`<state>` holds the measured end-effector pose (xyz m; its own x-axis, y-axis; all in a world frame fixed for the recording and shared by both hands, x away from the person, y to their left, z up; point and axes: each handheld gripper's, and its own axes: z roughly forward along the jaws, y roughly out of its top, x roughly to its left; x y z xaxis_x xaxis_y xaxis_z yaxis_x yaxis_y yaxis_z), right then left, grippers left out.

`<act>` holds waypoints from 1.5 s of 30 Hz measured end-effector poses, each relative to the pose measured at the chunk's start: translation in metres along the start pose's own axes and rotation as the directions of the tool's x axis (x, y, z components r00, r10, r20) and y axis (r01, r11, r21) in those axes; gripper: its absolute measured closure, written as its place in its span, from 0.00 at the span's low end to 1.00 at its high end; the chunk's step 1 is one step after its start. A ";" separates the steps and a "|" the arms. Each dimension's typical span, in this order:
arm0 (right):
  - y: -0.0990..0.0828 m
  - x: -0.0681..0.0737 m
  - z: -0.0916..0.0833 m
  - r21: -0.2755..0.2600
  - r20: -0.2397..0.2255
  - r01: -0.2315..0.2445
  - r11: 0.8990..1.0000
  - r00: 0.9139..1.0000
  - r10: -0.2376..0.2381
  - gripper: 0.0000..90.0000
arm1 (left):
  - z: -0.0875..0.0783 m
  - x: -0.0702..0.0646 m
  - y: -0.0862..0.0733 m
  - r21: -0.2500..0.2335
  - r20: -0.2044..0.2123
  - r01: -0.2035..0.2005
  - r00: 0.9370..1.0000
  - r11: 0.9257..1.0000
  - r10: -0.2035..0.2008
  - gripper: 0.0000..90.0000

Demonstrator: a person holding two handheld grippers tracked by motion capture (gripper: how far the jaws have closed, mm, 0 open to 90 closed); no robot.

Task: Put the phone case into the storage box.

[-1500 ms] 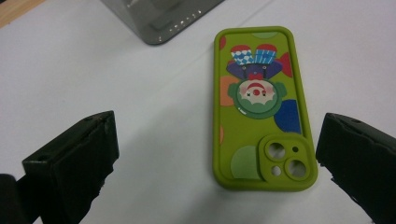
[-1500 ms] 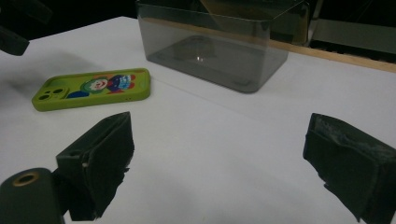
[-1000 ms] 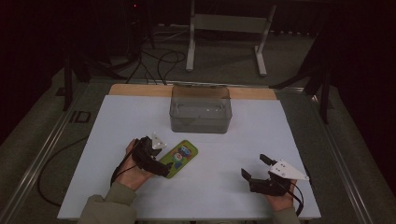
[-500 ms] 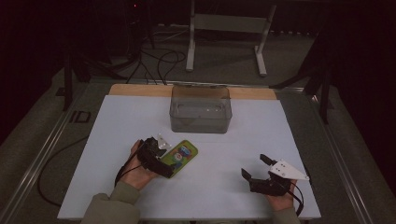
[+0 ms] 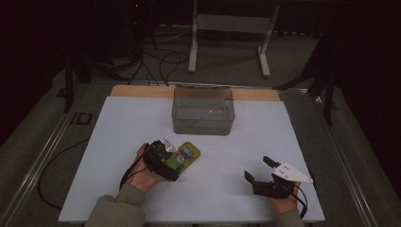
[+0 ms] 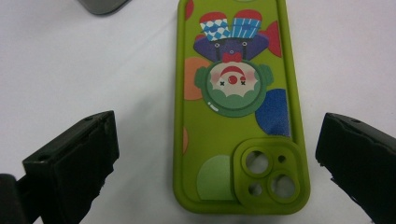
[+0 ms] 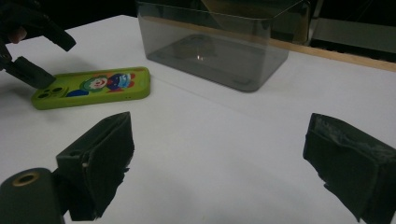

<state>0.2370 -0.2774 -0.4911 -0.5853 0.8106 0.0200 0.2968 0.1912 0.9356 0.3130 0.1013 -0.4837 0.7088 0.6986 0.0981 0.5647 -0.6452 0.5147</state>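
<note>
A lime-green phone case [image 5: 186, 156] with a clown picture lies flat, back up, on the white table [image 5: 118, 127], left of centre. My left gripper [image 5: 172, 164] is open, with a jaw on each side of the case's camera end. In the left gripper view the case [image 6: 233, 130] lies between the spread jaws of that gripper [image 6: 217, 135], and neither jaw touches it. My right gripper [image 5: 257, 167] is held open near the table's front right with nothing in it. The right gripper view looks past its own jaws [image 7: 226, 154] to the case [image 7: 93, 86] and the left gripper [image 7: 32, 51].
A clear plastic box [image 5: 203, 111] stands open-topped at the middle back of the table; the right gripper view shows this box [image 7: 210, 42] beyond the case. A wooden strip [image 5: 142, 91] runs along the far edge. A metal stand [image 5: 227, 28] and cables lie on the floor behind.
My left gripper has slid a little to the right, so its jaws now straddle the case's camera end. The right gripper and the case have not moved.
</note>
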 end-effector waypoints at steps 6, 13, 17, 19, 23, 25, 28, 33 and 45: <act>0.000 0.000 0.000 0.001 0.000 -0.002 1.000 1.000 0.002 0.09 | 0.006 -0.002 0.002 0.022 0.011 0.000 1.000 1.000 0.000 0.00; 0.000 0.000 0.000 0.003 0.003 0.000 1.000 1.000 0.000 0.09 | 0.016 -0.005 0.004 0.045 0.025 0.004 1.000 0.999 -0.005 0.00; 0.000 -0.001 0.000 0.003 0.005 0.000 1.000 1.000 0.000 0.09 | 0.021 -0.004 0.004 0.063 0.038 0.007 0.999 0.998 -0.010 0.00; 0.000 -0.001 0.000 0.005 0.005 -0.002 1.000 1.000 0.002 0.09 | 0.022 -0.004 0.003 0.078 0.046 0.008 0.999 0.997 -0.012 0.01; 0.000 -0.001 0.000 0.005 0.007 -0.003 1.000 1.000 0.002 0.09 | 0.024 -0.004 0.002 0.100 0.057 0.013 0.998 0.995 -0.019 0.02; 0.000 -0.001 0.000 0.005 0.007 -0.003 1.000 1.000 0.002 0.09 | 0.025 -0.003 0.001 0.115 0.065 0.016 0.998 0.993 -0.023 0.02; 0.000 0.000 0.001 0.007 0.007 -0.001 1.000 1.000 0.001 0.09 | 0.026 -0.002 0.000 0.140 0.083 0.022 0.996 0.990 -0.034 0.04; 0.000 0.000 0.001 0.007 0.009 -0.001 1.000 1.000 0.001 0.09 | 0.027 -0.002 0.002 0.164 0.095 0.035 0.994 0.986 -0.051 0.08; 0.000 0.000 0.001 0.011 0.011 -0.002 1.000 1.000 0.001 0.09 | 0.024 -0.003 0.005 0.188 0.095 0.032 0.994 0.982 -0.051 0.18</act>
<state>0.2378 -0.2772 -0.4919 -0.5765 0.8169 0.0175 0.3061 0.1960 0.9316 0.3236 0.0885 -0.5017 0.7161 0.6980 -0.0091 0.6565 -0.6690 0.3485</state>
